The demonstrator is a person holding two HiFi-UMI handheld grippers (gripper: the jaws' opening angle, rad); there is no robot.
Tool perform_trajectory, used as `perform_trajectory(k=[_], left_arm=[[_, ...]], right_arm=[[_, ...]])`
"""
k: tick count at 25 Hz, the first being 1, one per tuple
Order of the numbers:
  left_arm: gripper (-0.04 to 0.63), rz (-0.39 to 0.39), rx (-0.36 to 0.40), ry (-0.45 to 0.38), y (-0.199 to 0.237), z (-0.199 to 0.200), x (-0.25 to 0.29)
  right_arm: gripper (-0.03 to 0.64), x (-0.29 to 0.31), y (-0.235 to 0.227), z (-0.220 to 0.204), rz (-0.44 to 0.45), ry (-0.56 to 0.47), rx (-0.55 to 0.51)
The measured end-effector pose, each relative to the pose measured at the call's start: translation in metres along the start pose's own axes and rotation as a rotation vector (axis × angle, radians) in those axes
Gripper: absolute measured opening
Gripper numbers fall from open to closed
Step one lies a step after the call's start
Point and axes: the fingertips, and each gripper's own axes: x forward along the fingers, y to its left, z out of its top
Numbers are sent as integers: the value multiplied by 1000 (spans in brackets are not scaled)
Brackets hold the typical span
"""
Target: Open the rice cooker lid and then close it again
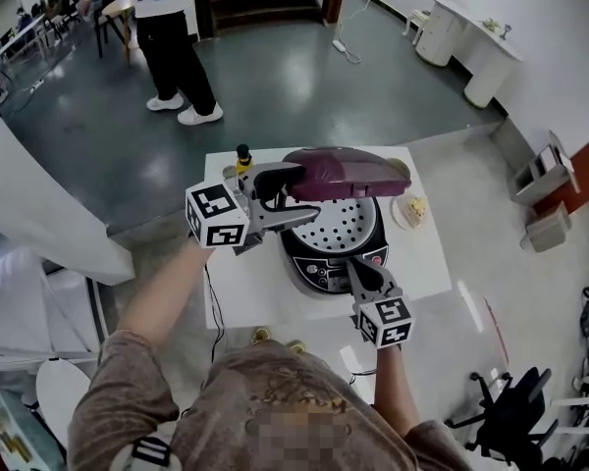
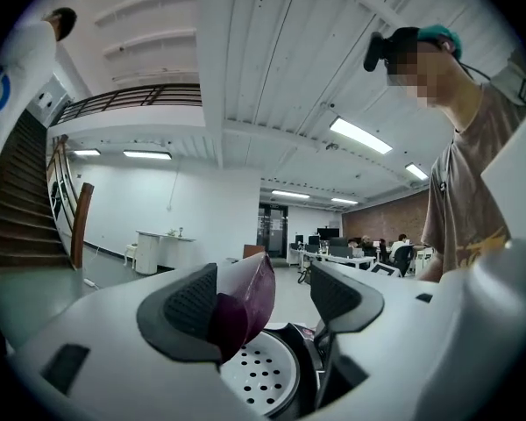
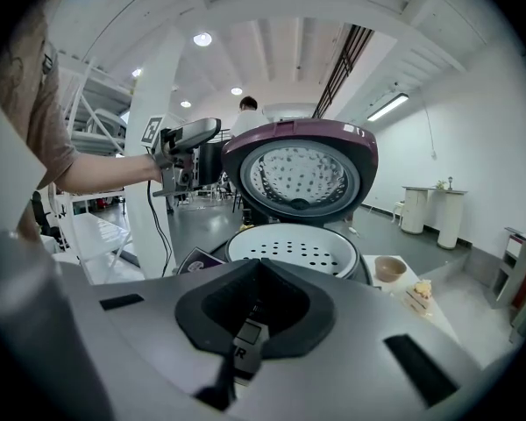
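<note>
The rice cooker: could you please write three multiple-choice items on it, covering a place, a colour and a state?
1. Where are the left tongs?
A. Under the rice cooker
B. At the edge of the raised lid
C. Inside the rice cooker

2. What colour is the lid's outside?
A. Purple
B. Green
C. Yellow

3. How are the right tongs?
A. Wide open
B. Shut on the lid
C. Shut, holding nothing

Answers:
1 B: the left gripper view shows the lid's edge between the open tongs, against one pad.
2 A: the head view shows a purple shell.
3 C: the right gripper view shows the tongs closed together in front of the rice cooker.
</note>
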Motion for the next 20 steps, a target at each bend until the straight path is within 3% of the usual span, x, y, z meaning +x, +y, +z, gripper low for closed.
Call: perform_trajectory(k=[20], left_arm=[[295,23,-87,53,-28,-66,0]], right_arm=[[5,-3,1,-1,-12,-39,-7]])
